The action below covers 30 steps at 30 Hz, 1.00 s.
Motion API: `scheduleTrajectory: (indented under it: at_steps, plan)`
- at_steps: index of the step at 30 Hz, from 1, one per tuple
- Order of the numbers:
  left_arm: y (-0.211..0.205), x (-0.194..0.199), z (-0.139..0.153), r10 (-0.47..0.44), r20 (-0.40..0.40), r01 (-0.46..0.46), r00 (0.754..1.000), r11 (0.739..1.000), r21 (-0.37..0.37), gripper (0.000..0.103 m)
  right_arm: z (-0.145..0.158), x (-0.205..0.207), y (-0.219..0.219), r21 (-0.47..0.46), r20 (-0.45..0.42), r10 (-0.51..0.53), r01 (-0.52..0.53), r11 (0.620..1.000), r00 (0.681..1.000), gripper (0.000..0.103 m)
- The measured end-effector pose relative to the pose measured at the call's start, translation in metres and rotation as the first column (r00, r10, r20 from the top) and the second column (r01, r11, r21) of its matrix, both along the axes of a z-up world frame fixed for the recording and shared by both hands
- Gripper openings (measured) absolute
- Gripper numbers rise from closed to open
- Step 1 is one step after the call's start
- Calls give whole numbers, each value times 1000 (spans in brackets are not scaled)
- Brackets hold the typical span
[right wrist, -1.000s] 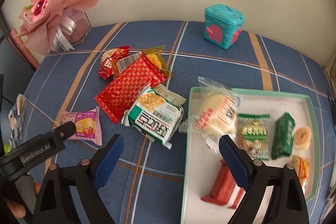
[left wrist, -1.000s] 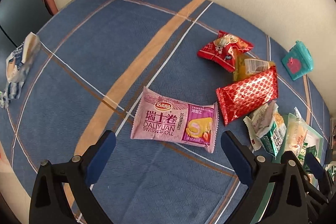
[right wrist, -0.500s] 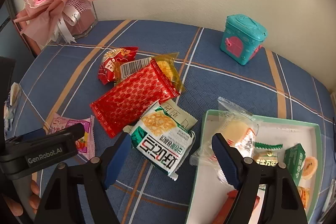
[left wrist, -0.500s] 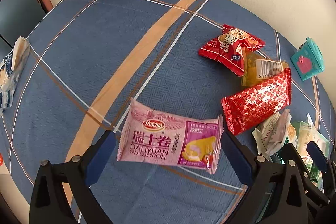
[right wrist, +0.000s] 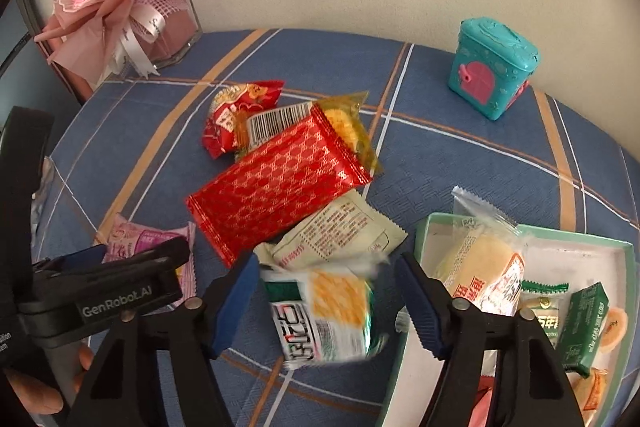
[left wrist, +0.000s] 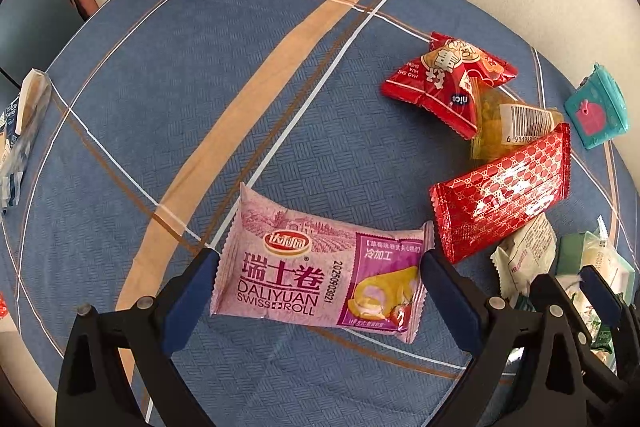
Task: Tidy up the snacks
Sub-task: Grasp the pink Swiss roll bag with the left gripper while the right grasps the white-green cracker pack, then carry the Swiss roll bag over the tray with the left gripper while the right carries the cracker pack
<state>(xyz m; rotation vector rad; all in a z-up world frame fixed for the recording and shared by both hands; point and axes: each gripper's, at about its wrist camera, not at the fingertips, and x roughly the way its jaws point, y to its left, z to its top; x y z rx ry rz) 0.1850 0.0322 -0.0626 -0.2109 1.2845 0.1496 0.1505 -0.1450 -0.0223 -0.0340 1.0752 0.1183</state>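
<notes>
A pink Swiss roll packet (left wrist: 320,273) lies on the blue checked cloth between the open fingers of my left gripper (left wrist: 318,293); it also shows in the right wrist view (right wrist: 148,247). My right gripper (right wrist: 328,301) is open around a green and white corn snack packet (right wrist: 324,311), which looks blurred. A red patterned packet (right wrist: 276,183), a small red packet (right wrist: 236,111), a yellow packet (right wrist: 344,123) and a cream packet (right wrist: 340,231) lie in a heap. A pale green tray (right wrist: 424,231) at the right holds several snacks.
A teal toy box (right wrist: 494,73) stands by the back wall. A pink bouquet in a glass vase (right wrist: 132,11) stands at the back left. A blue and white wrapper (left wrist: 22,131) lies at the table's left edge.
Both grippers have moved down and forward. The pink packet now sits between the left fingers, and the green and white packet between the right fingers.
</notes>
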Motion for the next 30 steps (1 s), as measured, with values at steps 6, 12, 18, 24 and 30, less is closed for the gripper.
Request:
scheduleTrajectory:
  at_steps: [6,12,18,24,30]
  plan:
    - [-3,-4,-3,1,-4,-1,1000,1000,4,100,-7,-1,7,-75,-90,-15,9,997,996,73]
    - [-8,-5,-13,-6,-15,6,1000,1000,-2,100,-19,0,11,-83,-134,-24,13,996,991,63]
    - [-11,-8,-19,-13,-8,13,1000,1000,-20,90,-24,0,15,-85,-144,-24,12,996,989,55]
    - [-14,-8,-14,-22,22,22,1000,999,-30,78,-13,-6,11,-70,-121,-19,11,997,992,52]
    - [-13,-16,-3,-23,48,26,999,999,-46,76,7,-9,9,-53,-84,-21,17,998,996,52]
